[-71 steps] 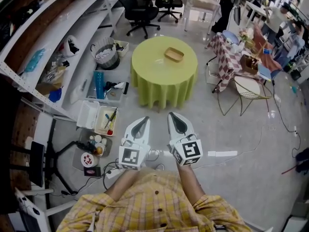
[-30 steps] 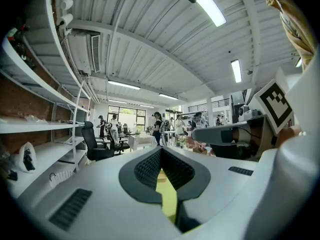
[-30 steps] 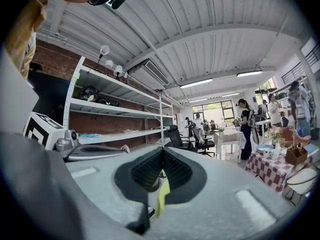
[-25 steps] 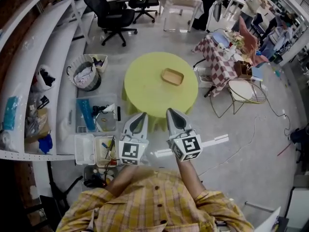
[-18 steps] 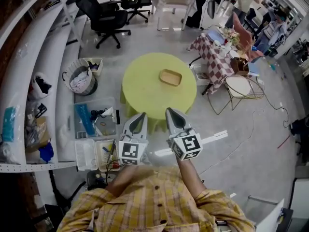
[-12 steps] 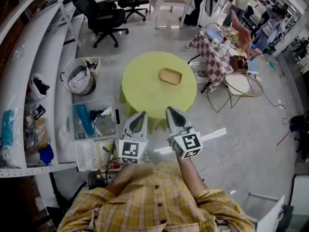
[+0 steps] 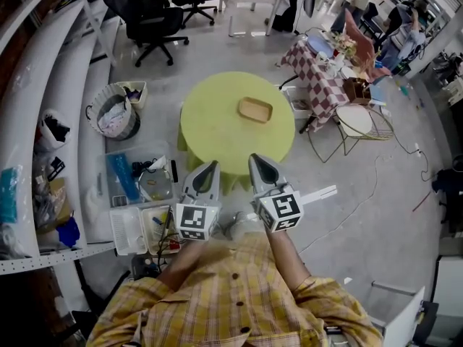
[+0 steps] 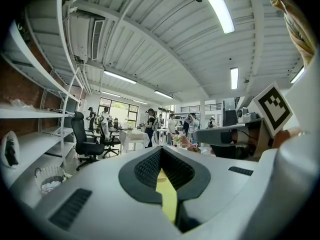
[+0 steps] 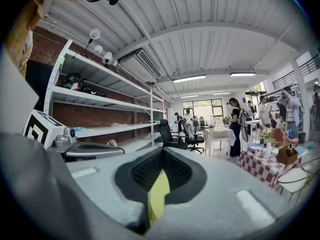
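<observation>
In the head view I hold both grippers side by side in front of my plaid shirt. My left gripper and my right gripper are both shut with nothing between the jaws. They hang over the floor just short of a round table with a yellow-green cloth. A shallow wooden tray lies on the table's far right part. In the left gripper view the left gripper has its black pads meeting, with a sliver of the yellow cloth showing below. The right gripper looks the same in the right gripper view.
Long white shelves run along the left. A wire wastebasket, plastic bins and a black office chair stand left of the table. At the right are a checkered table, a wire chair and a floor cable.
The round table sits slightly nearer and more centred under the head view than before. Both grippers keep the same shut pose side by side.
</observation>
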A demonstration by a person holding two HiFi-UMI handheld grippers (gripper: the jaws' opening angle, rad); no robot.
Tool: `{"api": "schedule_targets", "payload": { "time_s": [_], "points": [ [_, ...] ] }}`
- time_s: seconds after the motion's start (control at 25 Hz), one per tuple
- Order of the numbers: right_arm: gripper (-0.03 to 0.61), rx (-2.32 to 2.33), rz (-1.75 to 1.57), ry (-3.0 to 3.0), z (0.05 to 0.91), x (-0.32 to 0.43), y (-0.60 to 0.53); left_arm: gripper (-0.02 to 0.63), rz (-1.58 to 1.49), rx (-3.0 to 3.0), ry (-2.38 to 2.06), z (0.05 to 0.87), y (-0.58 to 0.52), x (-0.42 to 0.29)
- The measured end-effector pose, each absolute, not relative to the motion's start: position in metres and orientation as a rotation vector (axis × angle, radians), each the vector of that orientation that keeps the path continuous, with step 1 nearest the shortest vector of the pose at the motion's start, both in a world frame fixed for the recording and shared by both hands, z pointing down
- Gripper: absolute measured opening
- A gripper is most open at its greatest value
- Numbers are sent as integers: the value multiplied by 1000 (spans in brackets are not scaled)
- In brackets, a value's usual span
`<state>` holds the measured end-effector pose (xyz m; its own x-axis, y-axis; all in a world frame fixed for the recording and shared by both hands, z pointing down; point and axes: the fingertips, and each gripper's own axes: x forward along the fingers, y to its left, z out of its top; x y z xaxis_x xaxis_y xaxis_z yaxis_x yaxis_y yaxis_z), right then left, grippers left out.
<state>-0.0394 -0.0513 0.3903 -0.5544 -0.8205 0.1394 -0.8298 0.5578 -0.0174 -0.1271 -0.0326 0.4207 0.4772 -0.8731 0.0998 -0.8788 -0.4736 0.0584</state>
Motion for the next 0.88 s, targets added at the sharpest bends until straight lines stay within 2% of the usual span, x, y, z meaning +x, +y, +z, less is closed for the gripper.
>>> {"api": "schedule_targets", "payload": {
  "time_s": [0.88],
  "points": [
    [-2, 1259, 219, -2671, 435, -22, -114, 5, 145, 2522, -1556, 454, -98, -96]
  ]
}}
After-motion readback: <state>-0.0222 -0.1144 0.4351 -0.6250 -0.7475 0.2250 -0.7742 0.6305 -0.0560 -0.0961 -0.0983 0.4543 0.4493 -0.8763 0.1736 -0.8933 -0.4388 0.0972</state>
